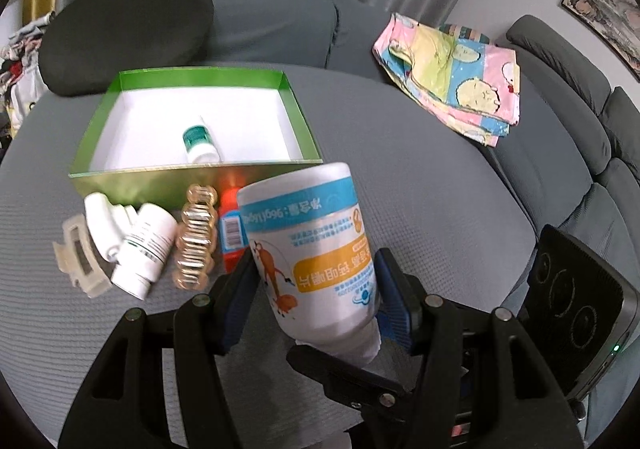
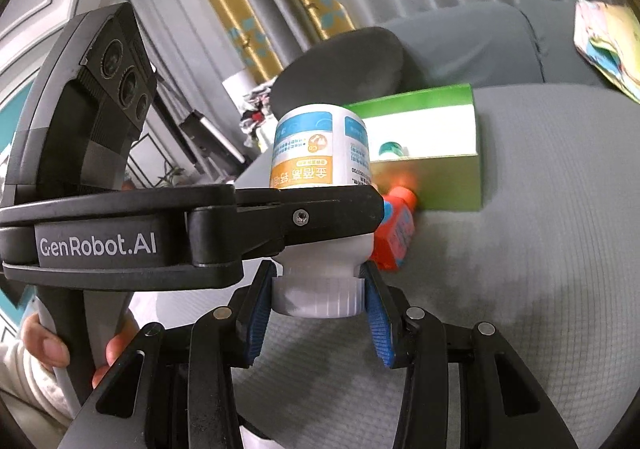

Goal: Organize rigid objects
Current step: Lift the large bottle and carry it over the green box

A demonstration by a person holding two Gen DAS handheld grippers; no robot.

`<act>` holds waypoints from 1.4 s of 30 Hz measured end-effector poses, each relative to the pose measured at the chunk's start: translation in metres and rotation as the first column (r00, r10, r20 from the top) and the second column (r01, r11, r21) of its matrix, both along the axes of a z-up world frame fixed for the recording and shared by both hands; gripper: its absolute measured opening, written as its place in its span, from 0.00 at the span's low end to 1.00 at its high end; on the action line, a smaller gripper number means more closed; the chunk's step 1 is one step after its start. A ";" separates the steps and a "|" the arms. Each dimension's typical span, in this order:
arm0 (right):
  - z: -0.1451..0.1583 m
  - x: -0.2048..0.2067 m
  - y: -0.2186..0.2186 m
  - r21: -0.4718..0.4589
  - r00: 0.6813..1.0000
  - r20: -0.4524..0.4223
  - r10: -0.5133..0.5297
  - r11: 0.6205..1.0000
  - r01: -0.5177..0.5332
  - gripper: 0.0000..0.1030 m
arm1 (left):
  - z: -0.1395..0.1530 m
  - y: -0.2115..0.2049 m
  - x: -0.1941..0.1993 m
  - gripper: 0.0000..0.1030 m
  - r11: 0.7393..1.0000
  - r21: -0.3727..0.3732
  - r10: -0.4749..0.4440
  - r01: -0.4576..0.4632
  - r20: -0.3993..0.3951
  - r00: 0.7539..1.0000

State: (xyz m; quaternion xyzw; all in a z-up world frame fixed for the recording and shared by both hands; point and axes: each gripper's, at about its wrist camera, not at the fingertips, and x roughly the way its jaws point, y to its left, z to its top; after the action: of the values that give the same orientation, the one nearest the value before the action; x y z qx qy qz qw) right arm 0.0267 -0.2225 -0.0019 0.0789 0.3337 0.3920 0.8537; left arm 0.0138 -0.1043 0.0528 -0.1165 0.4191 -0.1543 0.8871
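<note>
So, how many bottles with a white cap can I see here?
3: the big bottle held in both claws, a green one inside the box, a small one lying before the box. Others may be hidden.

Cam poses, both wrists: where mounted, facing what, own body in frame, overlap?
Left wrist: on left gripper, looking down at bottle, green box; own fingers only.
Right wrist: on right gripper clamping the bottle's cap; left gripper crosses frame, hand low-left.
Shared: bottle, box, orange bottle.
</note>
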 end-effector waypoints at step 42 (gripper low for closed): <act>0.046 0.026 0.022 0.005 0.991 0.134 0.024 1.000 -0.025 0.44 | 0.048 0.034 0.047 0.56 0.998 0.042 0.032 -0.038 0.124 0.992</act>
State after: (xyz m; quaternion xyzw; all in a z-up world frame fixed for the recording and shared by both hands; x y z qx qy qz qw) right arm 0.0523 -0.2000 0.0437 0.0513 0.2754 0.4078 0.8690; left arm 0.0610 -0.0700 0.1006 -0.0945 0.3648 -0.1363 0.9162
